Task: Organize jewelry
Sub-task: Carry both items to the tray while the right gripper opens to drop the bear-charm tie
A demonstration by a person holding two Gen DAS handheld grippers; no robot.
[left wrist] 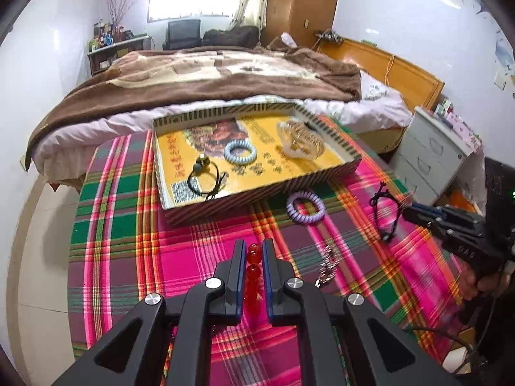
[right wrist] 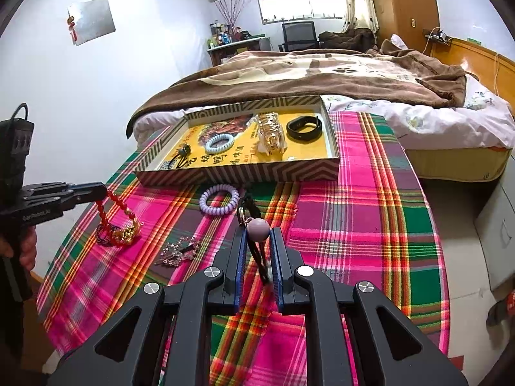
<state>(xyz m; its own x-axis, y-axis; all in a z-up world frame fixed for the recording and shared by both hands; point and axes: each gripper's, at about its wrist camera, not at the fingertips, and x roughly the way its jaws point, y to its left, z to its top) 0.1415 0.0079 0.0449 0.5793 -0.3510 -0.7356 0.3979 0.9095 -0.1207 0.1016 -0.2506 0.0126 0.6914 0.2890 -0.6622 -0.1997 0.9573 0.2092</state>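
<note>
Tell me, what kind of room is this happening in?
Most likely a home bedroom: a bed with a brown blanket and wooden headboard sits behind the plaid-covered table, with a curtained window and a desk chair at the far wall.

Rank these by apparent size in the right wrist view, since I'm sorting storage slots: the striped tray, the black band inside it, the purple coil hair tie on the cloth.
1. striped tray, by far the largest.
2 and 3. black band and purple coil hair tie look alike; the hair tie lies nearer the camera, so their order is unsure.
</note>
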